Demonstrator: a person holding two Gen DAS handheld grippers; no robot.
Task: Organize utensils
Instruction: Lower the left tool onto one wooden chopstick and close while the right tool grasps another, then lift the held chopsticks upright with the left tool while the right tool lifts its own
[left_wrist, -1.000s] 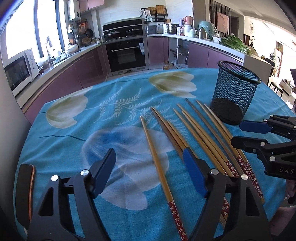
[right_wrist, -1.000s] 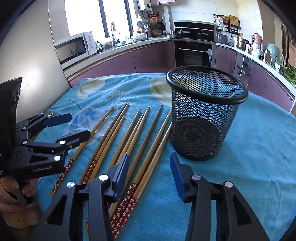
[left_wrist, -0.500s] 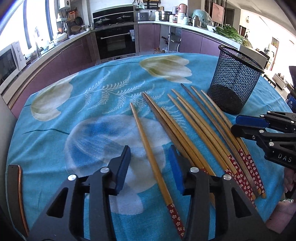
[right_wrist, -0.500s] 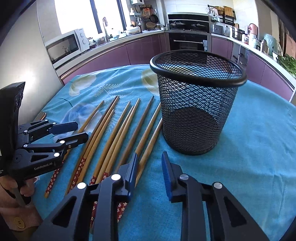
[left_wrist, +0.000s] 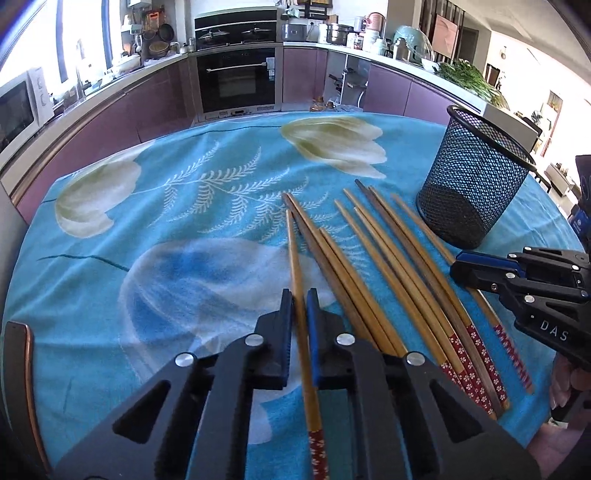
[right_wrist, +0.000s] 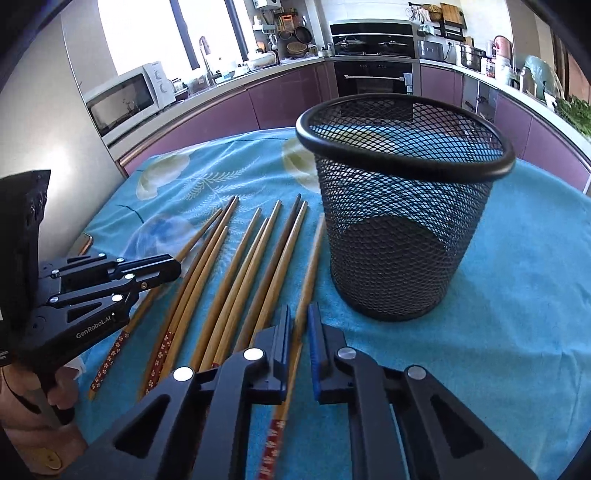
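Several wooden chopsticks with red flowered ends lie side by side on the blue flowered tablecloth. My left gripper has its jaws closing tight on the leftmost chopstick, and the pads press its shaft. My right gripper is likewise shut on the rightmost chopstick, the one nearest the black mesh cup. The cup stands upright and empty to the right of the row. Each gripper shows in the other's view: the left gripper and the right gripper.
A person's hand holds the left tool at the near table edge. A brown curved edge shows at the table's near left. Purple kitchen cabinets, an oven and a microwave lie beyond the table.
Both grippers went from wide open to shut, each on a chopstick lying on the cloth. Both views have tipped down and drawn a little nearer. The chopsticks and the cup have not moved.
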